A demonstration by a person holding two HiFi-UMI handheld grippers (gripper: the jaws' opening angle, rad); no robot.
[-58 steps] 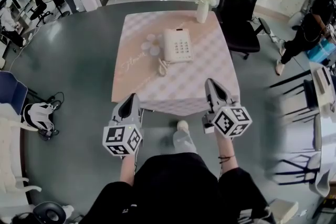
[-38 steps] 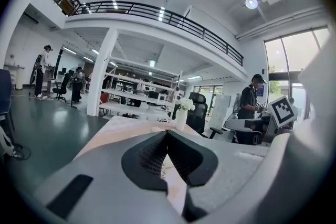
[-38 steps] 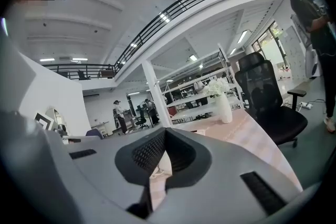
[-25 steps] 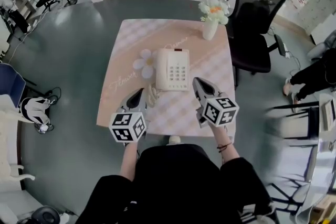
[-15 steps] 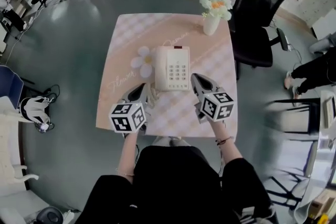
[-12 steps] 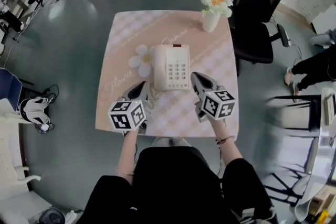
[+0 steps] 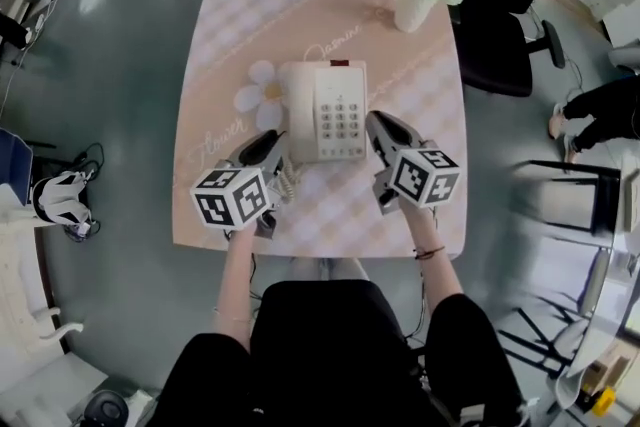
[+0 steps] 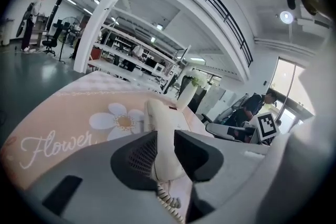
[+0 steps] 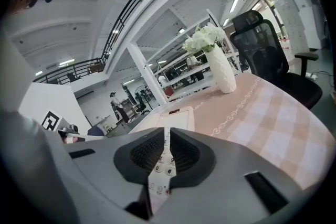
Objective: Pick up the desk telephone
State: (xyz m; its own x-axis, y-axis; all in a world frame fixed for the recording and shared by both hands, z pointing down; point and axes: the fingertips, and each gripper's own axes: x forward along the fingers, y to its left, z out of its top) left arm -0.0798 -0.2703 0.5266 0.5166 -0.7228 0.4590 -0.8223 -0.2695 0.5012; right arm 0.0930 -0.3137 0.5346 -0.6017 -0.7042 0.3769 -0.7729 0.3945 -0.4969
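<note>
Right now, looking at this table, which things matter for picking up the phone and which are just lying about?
For the job:
desk telephone
its handset
coiled cord

Just lying about:
vase of flowers
pink checked tablecloth
black office chair beside the table

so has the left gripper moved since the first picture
Yes. The left gripper has crossed the near edge of the table toward the telephone; its jaws have just been opening, handset showing in the gap.
</note>
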